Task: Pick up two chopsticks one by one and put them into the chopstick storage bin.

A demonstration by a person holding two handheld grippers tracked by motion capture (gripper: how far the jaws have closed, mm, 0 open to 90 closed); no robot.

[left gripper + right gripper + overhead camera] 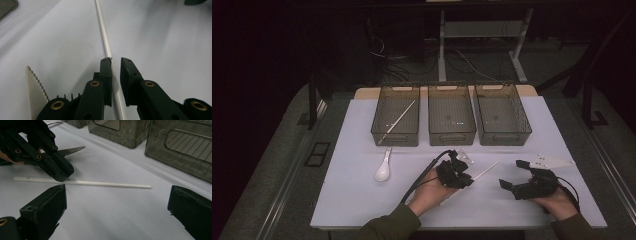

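Nearest, the left gripper straddles a white chopstick lying flat on the white table – jaws narrowed around it, a sliver short of clamping. Its long axis runs near-left to far-right. The right gripper rests wide open, empty, just right.

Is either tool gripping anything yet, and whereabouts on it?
Left tool straddles the white chopstick near one end, not visibly clamped. Right tool is open, empty.
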